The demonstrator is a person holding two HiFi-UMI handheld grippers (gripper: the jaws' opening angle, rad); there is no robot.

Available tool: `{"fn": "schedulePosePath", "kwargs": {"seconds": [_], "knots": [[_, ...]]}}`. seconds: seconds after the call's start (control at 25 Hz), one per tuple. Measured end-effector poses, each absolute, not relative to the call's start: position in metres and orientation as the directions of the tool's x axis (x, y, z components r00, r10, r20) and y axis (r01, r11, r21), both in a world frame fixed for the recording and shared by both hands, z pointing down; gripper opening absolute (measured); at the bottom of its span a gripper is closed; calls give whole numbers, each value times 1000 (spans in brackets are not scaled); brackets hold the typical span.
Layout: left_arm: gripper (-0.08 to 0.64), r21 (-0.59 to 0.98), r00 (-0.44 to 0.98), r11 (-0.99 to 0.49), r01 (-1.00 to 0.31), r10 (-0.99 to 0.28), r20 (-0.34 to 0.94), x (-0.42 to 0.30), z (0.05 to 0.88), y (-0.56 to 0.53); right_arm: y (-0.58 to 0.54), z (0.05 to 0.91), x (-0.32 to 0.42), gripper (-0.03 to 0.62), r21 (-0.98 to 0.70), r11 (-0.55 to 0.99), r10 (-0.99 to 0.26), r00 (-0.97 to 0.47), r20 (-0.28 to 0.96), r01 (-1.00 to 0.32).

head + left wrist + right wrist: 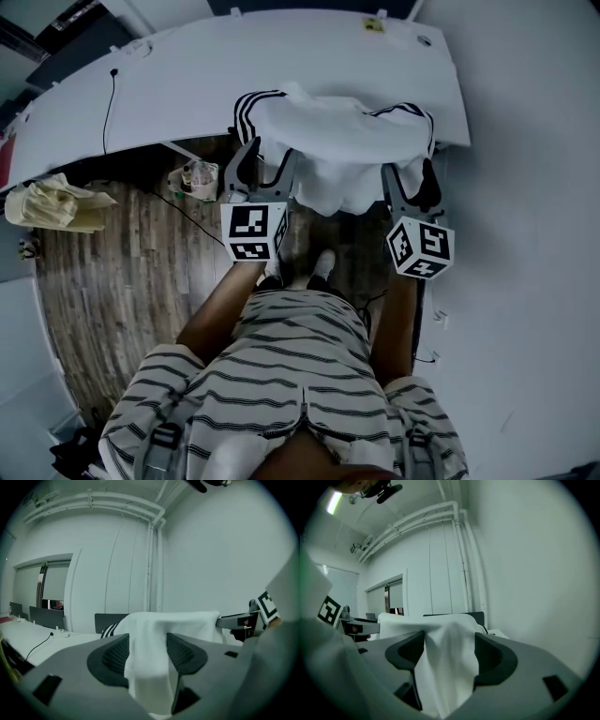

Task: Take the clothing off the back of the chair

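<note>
Where the curved white counter point(281, 75) meets the wood floor point(122, 272), a white garment point(337, 150) with black-striped sleeves is seen draped at the counter's near edge, its body hanging down toward the floor. What it is draped over is covered by the cloth and cannot be made out from above. In the left gripper view its top edge is seen to run level, higher than the counter, and a dark panel point(105, 622) shows past its left edge. The left gripper point(269, 155) is held at the garment's left part and the right gripper point(409, 173) at its right part. Both pairs of jaws are stood wide apart. A fold of the white cloth is seen hanging in the gap between each pair, not pinched by the pads. A crumpled pale bag point(52, 204) is seen on the floor, well apart to the left.
</note>
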State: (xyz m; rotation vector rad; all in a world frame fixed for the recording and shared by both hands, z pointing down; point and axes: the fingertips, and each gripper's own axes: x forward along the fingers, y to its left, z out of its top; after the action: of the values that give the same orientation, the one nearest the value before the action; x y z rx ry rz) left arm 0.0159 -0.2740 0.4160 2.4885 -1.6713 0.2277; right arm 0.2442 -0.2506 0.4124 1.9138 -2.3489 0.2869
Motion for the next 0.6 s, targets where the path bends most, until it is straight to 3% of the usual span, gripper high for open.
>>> {"fn": "schedulePosePath", "kwargs": {"seconds": [0.36, 0.6], "knots": [[245, 36, 393, -395, -918, -894, 216, 26, 423, -288, -269, 421, 241, 337, -131, 256, -939, -278, 200, -958], [217, 37, 402, -404, -914, -890, 215, 33, 423, -295, -277, 422, 233, 261, -154, 304, -924, -330, 191, -940]]}}
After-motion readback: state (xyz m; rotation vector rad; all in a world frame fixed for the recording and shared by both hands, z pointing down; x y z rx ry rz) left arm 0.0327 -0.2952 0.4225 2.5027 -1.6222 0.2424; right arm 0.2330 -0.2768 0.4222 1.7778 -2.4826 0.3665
